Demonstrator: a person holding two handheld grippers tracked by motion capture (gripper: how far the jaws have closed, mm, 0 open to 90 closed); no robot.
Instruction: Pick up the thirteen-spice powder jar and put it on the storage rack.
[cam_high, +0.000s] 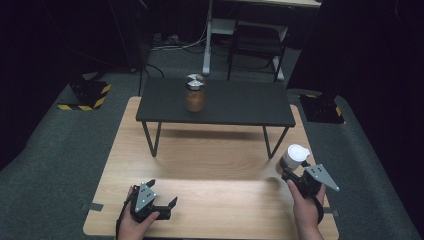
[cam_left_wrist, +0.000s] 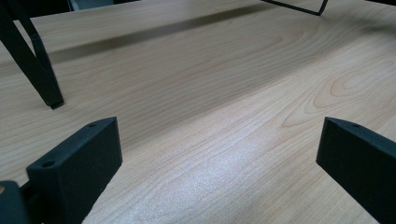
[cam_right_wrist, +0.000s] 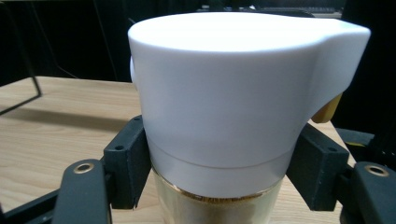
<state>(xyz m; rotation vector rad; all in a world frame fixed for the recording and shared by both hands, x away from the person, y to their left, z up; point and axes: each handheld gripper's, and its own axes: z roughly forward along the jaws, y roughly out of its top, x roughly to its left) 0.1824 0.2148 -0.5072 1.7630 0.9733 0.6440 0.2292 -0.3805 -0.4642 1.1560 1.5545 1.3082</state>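
Jar (cam_right_wrist: 219, 116) with white cap — upright between my right gripper (cam_right_wrist: 219, 168) jaws, pinched just below the cap. Left gripper (cam_left_wrist: 219, 158) — jaws spread over bare tabletop (cam_left_wrist: 224, 93), holding nothing.

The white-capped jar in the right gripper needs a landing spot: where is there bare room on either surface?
The wooden table is bare between the left gripper and the right gripper, and on under the black shelf. The shelf is bare to the right of the brown jar. Tightest is the right edge, beside the white-capped jar and the shelf leg.
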